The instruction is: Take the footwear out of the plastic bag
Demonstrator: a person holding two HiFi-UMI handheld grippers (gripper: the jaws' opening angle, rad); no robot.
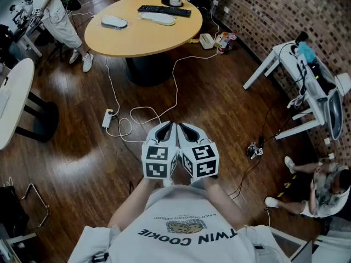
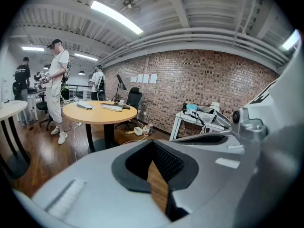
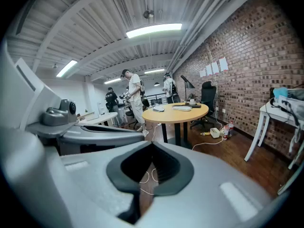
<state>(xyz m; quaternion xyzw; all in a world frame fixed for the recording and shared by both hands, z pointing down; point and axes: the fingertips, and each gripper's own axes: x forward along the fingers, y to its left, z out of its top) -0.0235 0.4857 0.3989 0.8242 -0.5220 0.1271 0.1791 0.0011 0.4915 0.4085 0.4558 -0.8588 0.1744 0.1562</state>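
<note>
The bagged footwear [image 1: 114, 22] lies flat on the round table [image 1: 164, 45] near its left edge, with the long axis left to right; the toe end is unclear. Wide open floor [image 1: 219, 103] separates the table from the grippers. The left gripper [image 1: 166, 126] and right gripper [image 1: 182, 126], side by side, are closed and empty. Only the gripper views show the ceiling lamp [image 3: 153, 30]
</note>
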